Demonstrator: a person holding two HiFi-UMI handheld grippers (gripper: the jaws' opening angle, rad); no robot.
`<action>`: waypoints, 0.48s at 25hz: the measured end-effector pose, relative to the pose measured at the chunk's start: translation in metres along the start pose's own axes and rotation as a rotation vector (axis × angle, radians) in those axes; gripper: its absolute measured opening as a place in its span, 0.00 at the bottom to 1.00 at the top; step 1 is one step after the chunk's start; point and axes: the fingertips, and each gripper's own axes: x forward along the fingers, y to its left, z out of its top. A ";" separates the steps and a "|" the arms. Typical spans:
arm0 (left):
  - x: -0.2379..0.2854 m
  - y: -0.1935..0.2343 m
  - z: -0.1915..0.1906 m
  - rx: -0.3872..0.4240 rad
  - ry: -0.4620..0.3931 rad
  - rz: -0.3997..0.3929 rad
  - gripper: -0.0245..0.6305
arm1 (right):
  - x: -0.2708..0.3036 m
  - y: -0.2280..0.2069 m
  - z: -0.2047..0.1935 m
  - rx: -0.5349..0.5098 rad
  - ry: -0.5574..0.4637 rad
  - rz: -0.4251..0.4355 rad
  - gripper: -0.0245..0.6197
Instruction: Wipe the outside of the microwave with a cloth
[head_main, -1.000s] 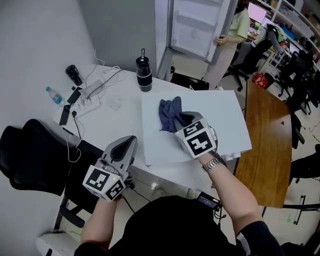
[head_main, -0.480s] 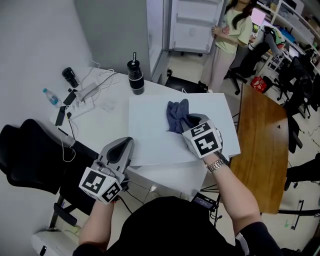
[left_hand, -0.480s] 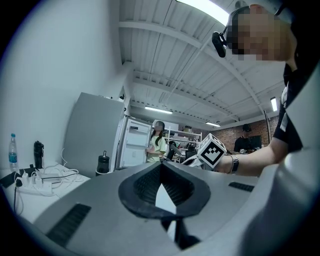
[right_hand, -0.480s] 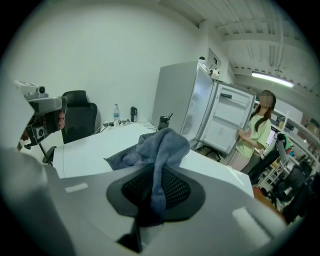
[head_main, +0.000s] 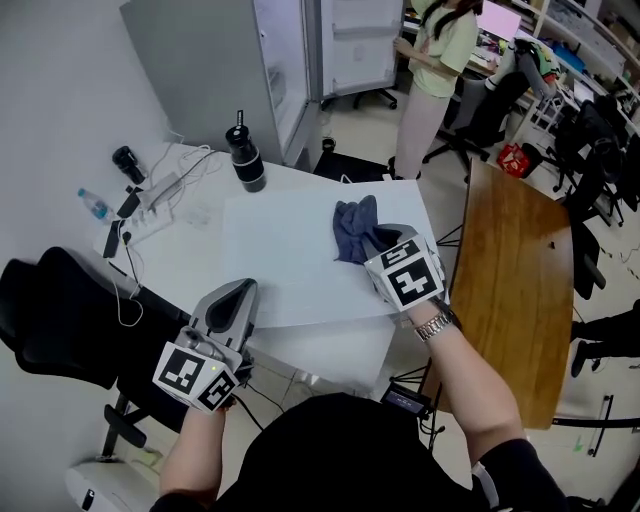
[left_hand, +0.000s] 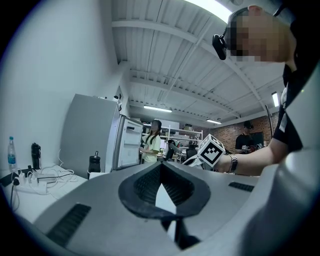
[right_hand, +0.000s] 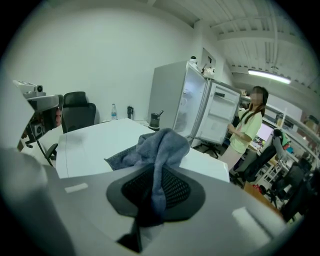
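— Where is the blue-grey cloth?
— Centre frame, bunched on the white microwave top, one fold clamped between the closed jaws of the right gripper.
— And the left gripper?
— Lower left of the frame, near the microwave's corner, jaws pressed together with nothing between them.

You had open room across the microwave's white top left of the cloth; beyond it stood a black tumbler and a cabled power strip.
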 end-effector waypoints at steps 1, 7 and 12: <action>0.003 -0.006 -0.001 0.001 0.003 0.003 0.04 | -0.004 -0.006 -0.004 0.002 -0.002 -0.001 0.12; 0.018 -0.041 -0.006 0.013 0.019 0.008 0.04 | -0.025 -0.042 -0.026 0.022 -0.019 -0.011 0.12; 0.032 -0.065 -0.007 0.024 0.033 0.009 0.04 | -0.038 -0.071 -0.041 0.042 -0.046 -0.024 0.11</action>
